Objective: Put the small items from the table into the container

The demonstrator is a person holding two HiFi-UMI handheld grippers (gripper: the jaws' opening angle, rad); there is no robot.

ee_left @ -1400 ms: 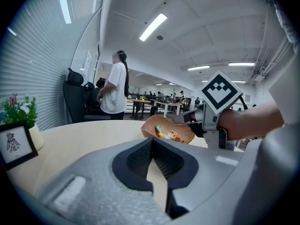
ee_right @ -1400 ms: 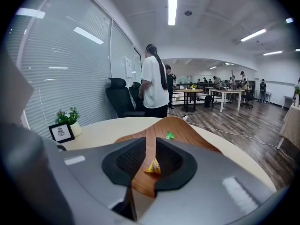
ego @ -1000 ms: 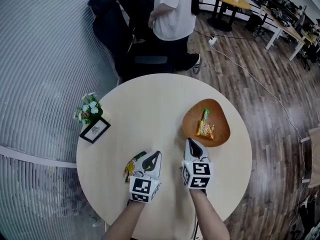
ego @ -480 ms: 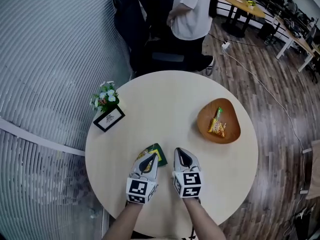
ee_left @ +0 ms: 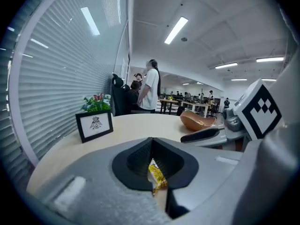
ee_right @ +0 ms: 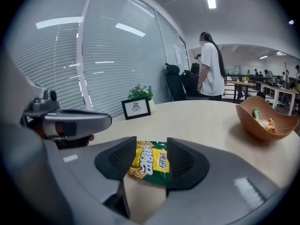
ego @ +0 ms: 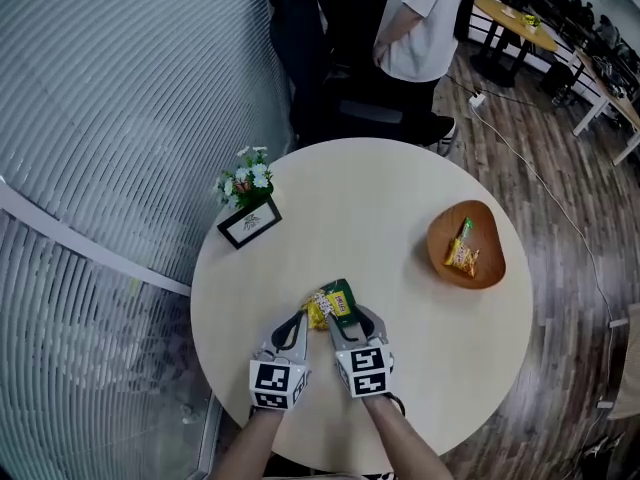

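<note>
A green and yellow snack packet (ego: 336, 301) lies flat on the round beige table (ego: 380, 198), near its front edge. My right gripper (ego: 351, 317) is right behind it. Its jaws are opening, and the packet (ee_right: 151, 161) sits in the gap between them without being squeezed. My left gripper (ego: 299, 322) is alongside on the left, jaws together. In the left gripper view the packet's yellow end (ee_left: 157, 177) shows through the slit under the tips (ee_left: 152, 140). The brown wooden bowl (ego: 487, 230) stands at the right and holds two snack packets (ego: 461, 253).
A framed card (ego: 250, 224) and a small pot of flowers (ego: 246, 179) stand at the table's left rim. A person in a white shirt (ego: 425, 23) stands beyond the far edge beside a dark chair (ego: 305, 28). A blind-covered glass wall runs along the left.
Both grippers have moved left across the table, away from the bowl, up to the packet. The right jaws, shut before, have parted around it.
</note>
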